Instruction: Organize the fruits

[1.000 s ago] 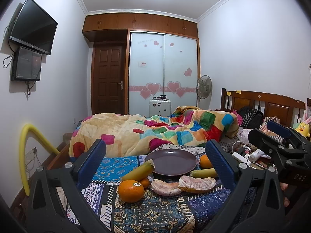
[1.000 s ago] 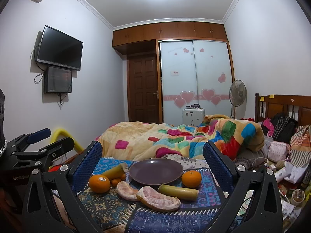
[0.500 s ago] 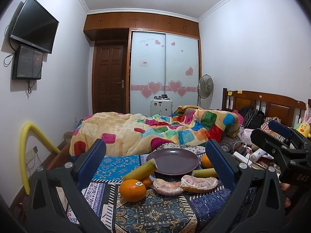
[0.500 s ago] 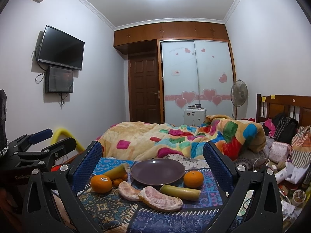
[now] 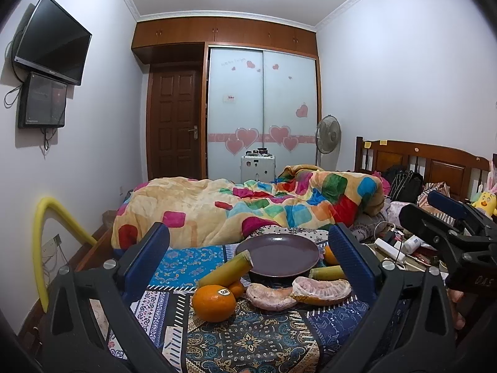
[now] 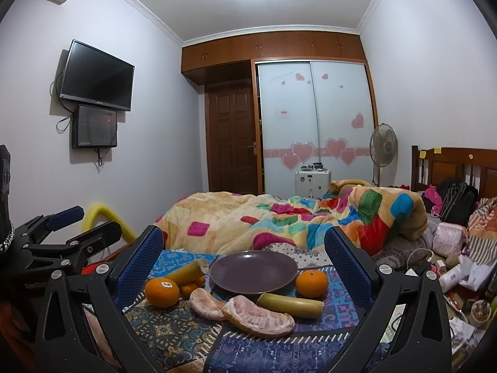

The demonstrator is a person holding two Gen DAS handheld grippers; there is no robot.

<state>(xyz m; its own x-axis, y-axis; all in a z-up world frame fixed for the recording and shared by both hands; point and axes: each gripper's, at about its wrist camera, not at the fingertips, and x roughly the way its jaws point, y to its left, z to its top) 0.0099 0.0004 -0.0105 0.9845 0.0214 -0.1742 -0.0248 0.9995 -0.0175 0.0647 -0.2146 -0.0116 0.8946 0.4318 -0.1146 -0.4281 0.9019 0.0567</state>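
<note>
Fruits scattered around an empty purple plate [image 5: 276, 256] on a patterned cloth [image 5: 248, 335], nothing yet moved onto it.

Left wrist view: left hand-held gripper [image 5: 248, 258] spread wide, blue pads apart, holding nothing, hovering short of the spread. Stickered orange [image 5: 213, 303] at 7 o'clock from the plate, nearest the camera. Small orange [image 5: 236, 288] just behind it, tucked under a sugarcane piece [image 5: 226, 271] tilted up toward the plate's rim. Two peeled pomelo segments [image 5: 298, 290] at 6 o'clock, touching each other. Second sugarcane piece [image 5: 326, 272] at 4 o'clock, partly hidden by the right pad. Right hand-held gripper [image 5: 447, 217] visible at the 3 o'clock edge.

Right wrist view: right hand-held gripper [image 6: 243, 258] likewise fully open and empty. Plate [image 6: 253, 270] dead ahead. Mandarin [image 6: 311, 283] at 4 o'clock of the plate, just beside its rim; sugarcane piece [image 6: 290, 304] lying flat in front of it. Stickered orange [image 6: 161, 292] at 8 o'clock, pomelo segments [image 6: 248, 310] at 6 o'clock. Left hand-held gripper [image 6: 66, 227] at the 9 o'clock edge; opening hard to judge from here.

Likely step: choosing a first fruit. Best done by taking round fruit across the widest part, low and centred between the pads, closing gently to avoid a roll. Soft pomelo flesh probably bruises or tears under a hard squeeze, so light pressure across the thick middle. Stickered orange first for the left, mandarin for the right, keeping both tools from crossing over the plate.
</note>
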